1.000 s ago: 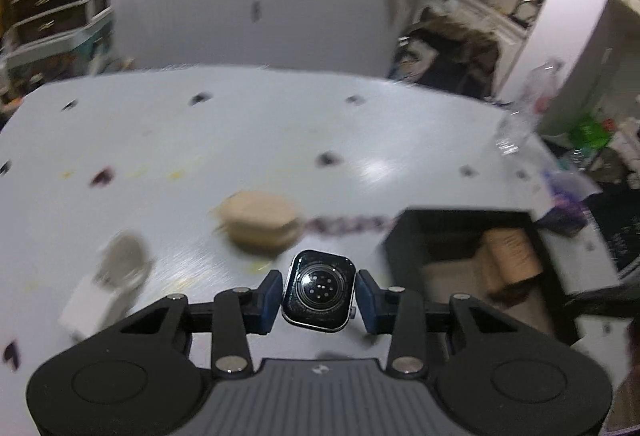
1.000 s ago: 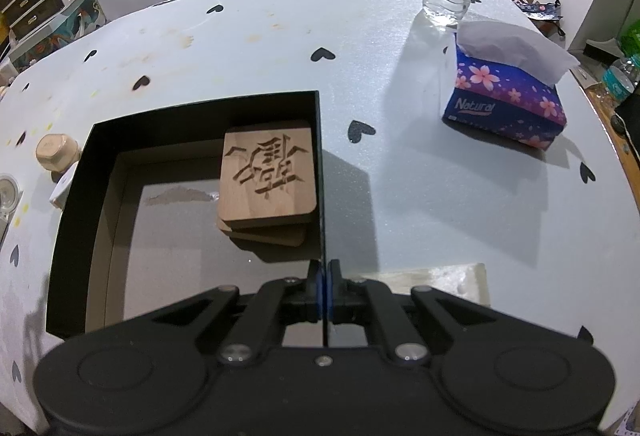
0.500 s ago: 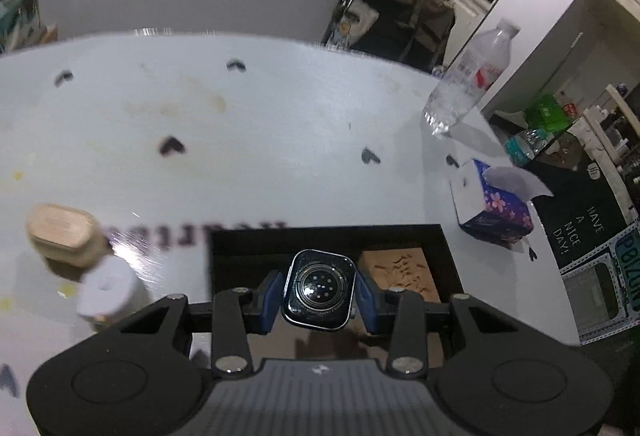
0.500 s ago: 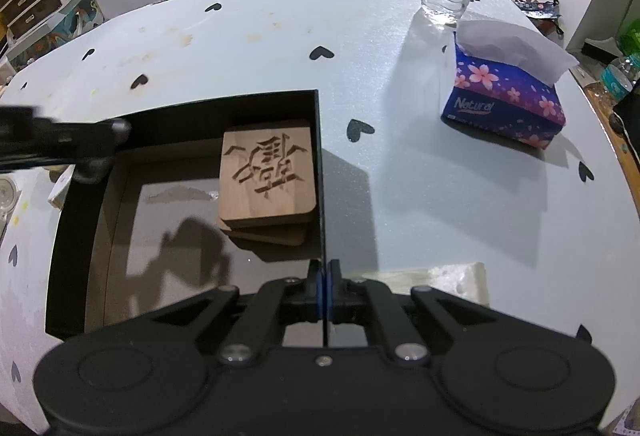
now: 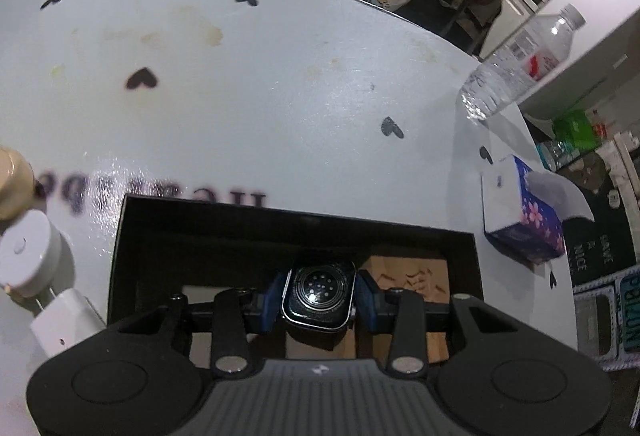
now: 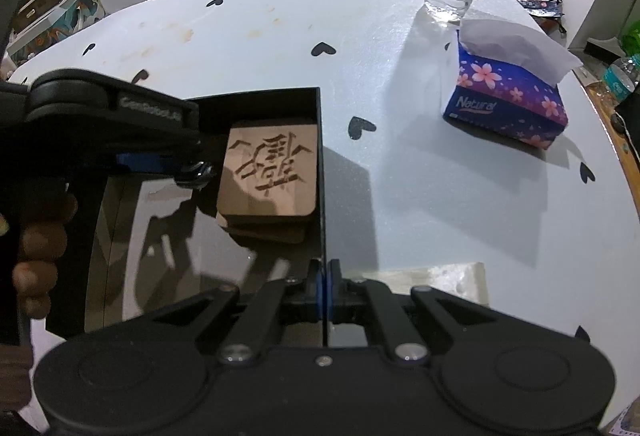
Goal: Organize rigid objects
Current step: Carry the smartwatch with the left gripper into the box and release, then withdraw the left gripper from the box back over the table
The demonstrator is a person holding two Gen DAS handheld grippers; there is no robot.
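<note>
Glossy glass-backed watch [image 5: 319, 294], carved matt wood tiles [image 6: 271, 167], glossy table [image 6: 400, 171].

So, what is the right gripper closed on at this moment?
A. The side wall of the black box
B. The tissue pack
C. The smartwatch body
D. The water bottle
A. In the right wrist view the right gripper is shut on the thin side wall of the black box; the smartwatch body sits in the left gripper instead.
</note>
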